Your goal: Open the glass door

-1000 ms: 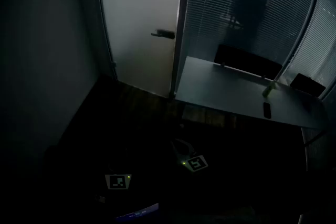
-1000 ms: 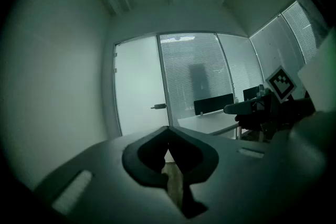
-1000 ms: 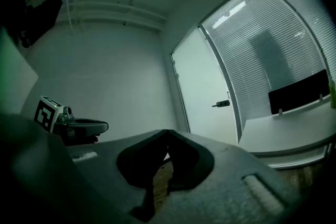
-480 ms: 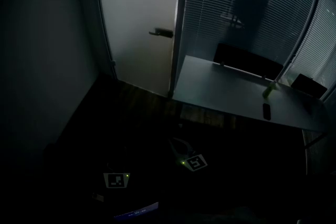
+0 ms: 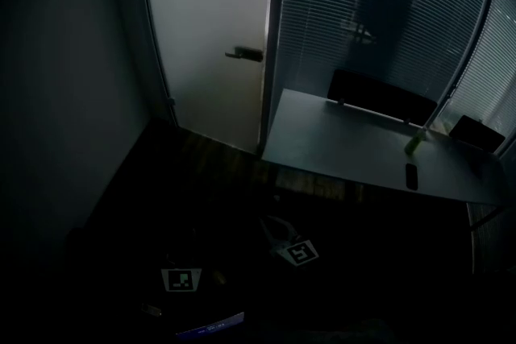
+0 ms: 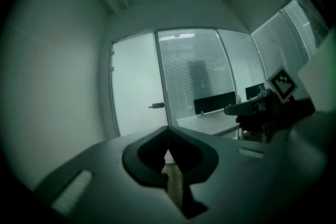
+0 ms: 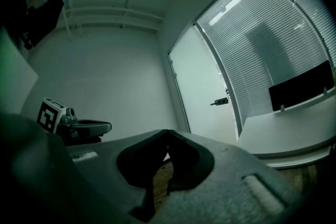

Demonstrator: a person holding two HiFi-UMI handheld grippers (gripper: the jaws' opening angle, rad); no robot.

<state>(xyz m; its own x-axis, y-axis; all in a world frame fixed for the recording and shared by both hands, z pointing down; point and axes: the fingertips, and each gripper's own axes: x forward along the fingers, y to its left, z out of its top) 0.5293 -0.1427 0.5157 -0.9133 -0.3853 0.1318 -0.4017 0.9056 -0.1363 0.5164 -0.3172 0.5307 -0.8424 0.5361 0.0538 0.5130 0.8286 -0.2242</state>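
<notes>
My left gripper and right gripper are both clenched, empty. The glass door, far off, is probably heavy, stiff and slick. I'd grip its lever handle at the right edge.

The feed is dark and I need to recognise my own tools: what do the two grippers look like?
The left gripper and right gripper look alike. Each has broad grey jaws with dark pads shaped into a spade-like hollow, and a pale ribbed strip on each jaw. Each carries a cube with black-and-white square markers.
</notes>
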